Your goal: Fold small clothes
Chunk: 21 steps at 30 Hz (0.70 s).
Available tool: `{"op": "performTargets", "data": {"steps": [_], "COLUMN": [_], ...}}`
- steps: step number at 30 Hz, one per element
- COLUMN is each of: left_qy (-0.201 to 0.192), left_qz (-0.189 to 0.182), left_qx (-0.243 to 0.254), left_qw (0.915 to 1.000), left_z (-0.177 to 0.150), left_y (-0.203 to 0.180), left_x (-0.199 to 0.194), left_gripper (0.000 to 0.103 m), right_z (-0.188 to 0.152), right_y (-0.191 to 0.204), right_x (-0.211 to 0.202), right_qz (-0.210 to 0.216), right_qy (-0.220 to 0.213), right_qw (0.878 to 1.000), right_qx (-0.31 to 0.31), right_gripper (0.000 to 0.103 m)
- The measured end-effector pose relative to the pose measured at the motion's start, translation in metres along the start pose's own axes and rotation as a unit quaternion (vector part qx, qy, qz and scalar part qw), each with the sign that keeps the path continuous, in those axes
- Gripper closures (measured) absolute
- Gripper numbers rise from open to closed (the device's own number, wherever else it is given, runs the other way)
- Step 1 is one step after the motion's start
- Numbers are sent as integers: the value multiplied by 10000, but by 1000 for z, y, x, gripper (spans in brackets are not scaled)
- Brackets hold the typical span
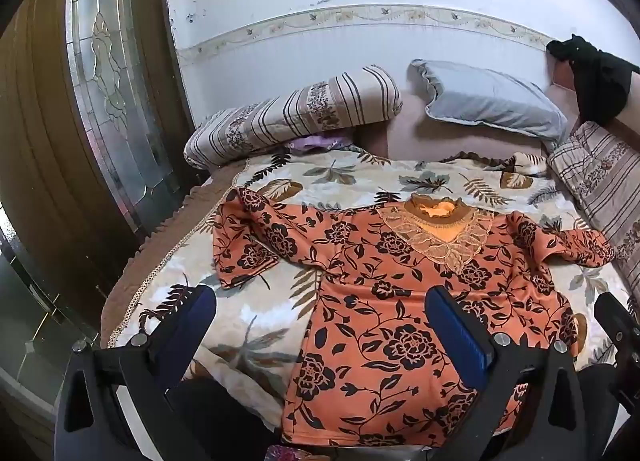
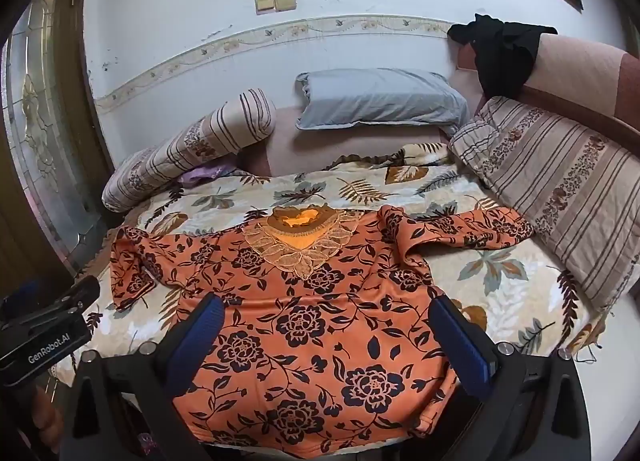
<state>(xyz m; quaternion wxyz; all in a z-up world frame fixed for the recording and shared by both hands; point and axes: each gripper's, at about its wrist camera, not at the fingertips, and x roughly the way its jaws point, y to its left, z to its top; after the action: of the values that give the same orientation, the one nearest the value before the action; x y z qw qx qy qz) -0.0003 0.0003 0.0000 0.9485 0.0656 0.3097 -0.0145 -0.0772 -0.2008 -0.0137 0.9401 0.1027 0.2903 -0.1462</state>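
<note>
So, left to right. Over on the far left there's a door with patterned glass (image 1: 108,73), then a striped bolster (image 1: 296,117) lying at the head of the bed. My left gripper (image 1: 320,337) is spread as wide as it goes and has nothing in it; one finger hangs over the leafy bedspread (image 1: 340,177), the other over the shirt's lower left side. The orange flowered shirt (image 2: 320,325) is lying flat, face up, in the middle of the bed, lace collar pointing at the grey pillow (image 2: 380,99), both sleeves flopped outward and a bit crumpled. My right gripper (image 2: 326,341) is also fully open and empty, hovering over the shirt's body near the hem. Further right there's a striped cushion (image 2: 560,189) along the edge, with a black garment (image 2: 502,53) draped over the headboard above it.
</note>
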Motion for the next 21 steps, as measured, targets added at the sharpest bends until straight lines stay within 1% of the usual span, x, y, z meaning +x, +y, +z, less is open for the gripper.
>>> {"op": "performTargets", "data": {"steps": [3,5,7,9,11,21], "left_qy": [-20,103,130,100,111,212], "left_qz": [65,99,117,127,149,243], "left_qx": [-22,35,31,18,-37,-93], "left_qw": [10000,9999,9998,9999,9998,9994], "left_z": [-1,-3,-4,-10,-4,-5], "left_y": [3,-2,0,1,4,8], "left_x": [-2,7,12,17,14,25], "left_gripper": [0,0,0,0,0,0], "right_z": [3,6,-5,-7,-11,-5], "right_y": [1,2,0,-1,-1,1], "right_x": [1,0,8,10,13,23], "right_qz": [-4,4,12,24,29,-40], "right_qy": [37,31,38,33,58,163], "right_qw": [10000,10000,10000,10000,10000,9999], "right_qx": [-19,-28,-37,-34,-35,-7], "right_gripper": [0,0,0,0,0,0]}}
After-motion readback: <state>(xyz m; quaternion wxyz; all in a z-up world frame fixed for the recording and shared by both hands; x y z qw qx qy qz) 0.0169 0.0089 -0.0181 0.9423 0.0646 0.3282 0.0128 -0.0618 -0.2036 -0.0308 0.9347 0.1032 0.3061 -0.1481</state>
